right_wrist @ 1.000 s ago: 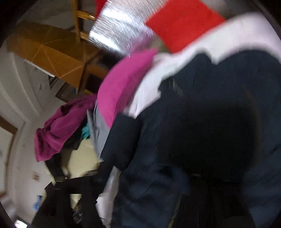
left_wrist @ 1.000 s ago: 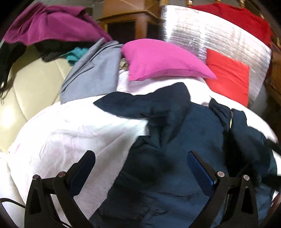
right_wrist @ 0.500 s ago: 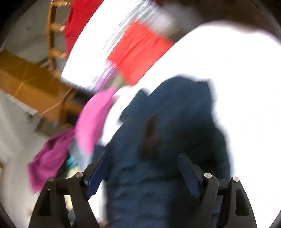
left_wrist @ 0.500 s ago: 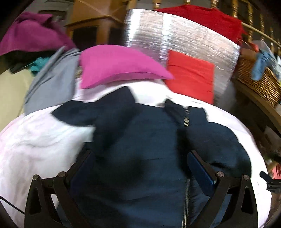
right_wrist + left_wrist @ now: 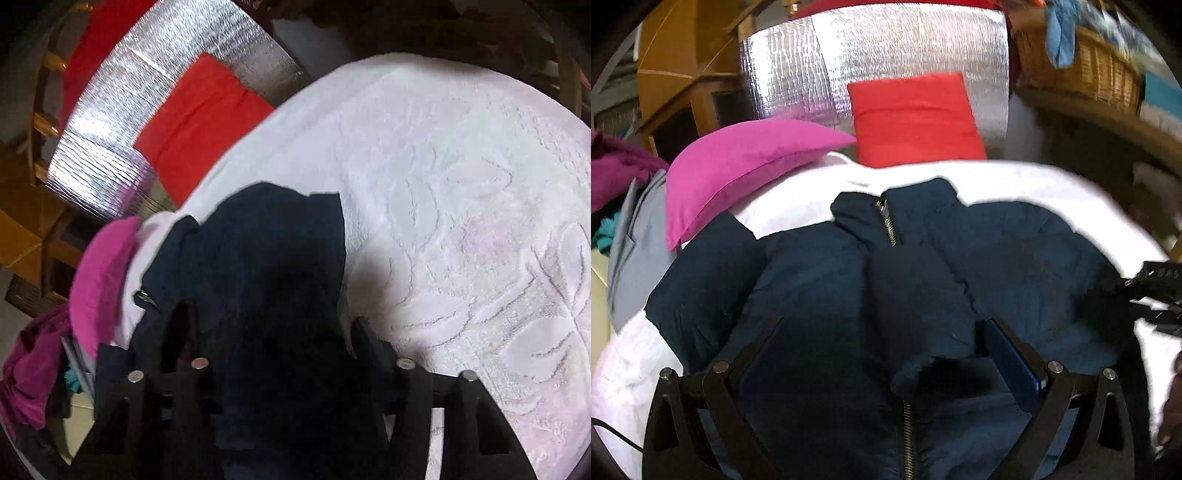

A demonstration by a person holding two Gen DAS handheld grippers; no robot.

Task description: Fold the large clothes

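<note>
Below, the navy jacket (image 5: 820, 280) lies between spread left tongs (image 5: 882, 354), while closing right tongs (image 5: 267, 325) straddle its fabric.

The left gripper (image 5: 882, 354) pointed steeply downward, its two black arms spread wide and the blue pads (image 5: 1012, 362) well apart, pressing on nothing. The right gripper (image 5: 269, 332) also angled downward, rolled to one side, and its jaws were closing with dark cloth lying between them; its fingertips were partly hidden. In the left wrist view the right gripper's black frame showed at the right edge.
</note>
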